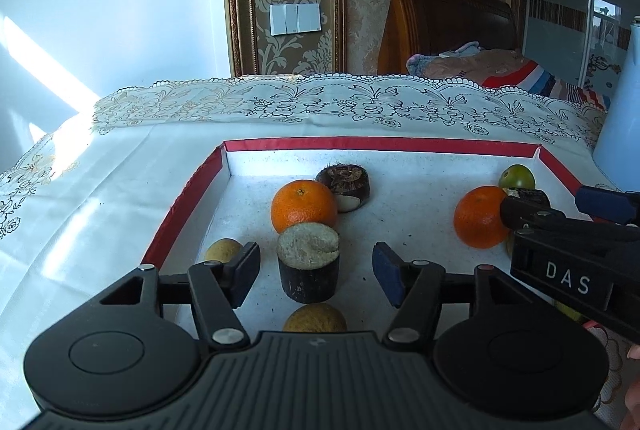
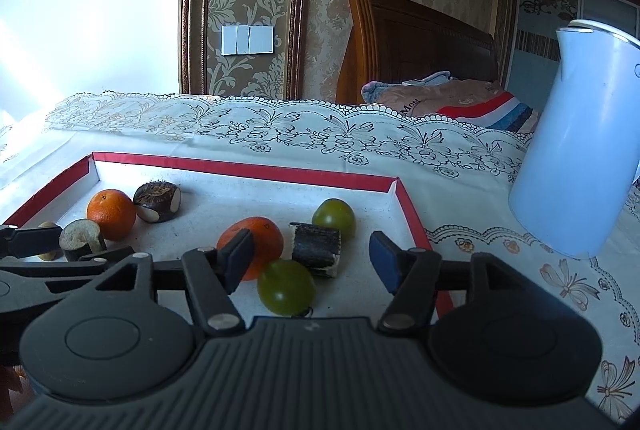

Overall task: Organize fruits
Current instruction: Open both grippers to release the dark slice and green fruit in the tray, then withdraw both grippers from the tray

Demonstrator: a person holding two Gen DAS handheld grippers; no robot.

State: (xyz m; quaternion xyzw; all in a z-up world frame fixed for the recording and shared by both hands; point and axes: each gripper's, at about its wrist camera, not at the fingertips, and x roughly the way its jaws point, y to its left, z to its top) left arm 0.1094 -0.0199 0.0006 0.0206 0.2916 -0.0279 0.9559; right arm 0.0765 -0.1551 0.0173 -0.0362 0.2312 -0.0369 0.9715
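Observation:
A shallow white tray with a red rim point(image 1: 380, 143) holds the fruit. My left gripper point(image 1: 316, 270) is open around a short upright sugarcane piece point(image 1: 308, 266), with a gap at each pad. Behind it lie an orange point(image 1: 304, 206) and a dark water chestnut point(image 1: 343, 186). Two yellowish fruits point(image 1: 222, 250) sit close to the gripper. My right gripper point(image 2: 311, 262) is open over the tray's right end, where a second orange point(image 2: 252, 242), two green fruits point(image 2: 286, 286) and a dark cane piece point(image 2: 316, 248) lie. Its pads press on none of them.
A tall white kettle point(image 2: 568, 158) stands on the lace tablecloth point(image 2: 320, 134) just right of the tray. The table's far edge meets a patterned wall. A wooden bed headboard point(image 2: 420, 46) with bedding is behind on the right.

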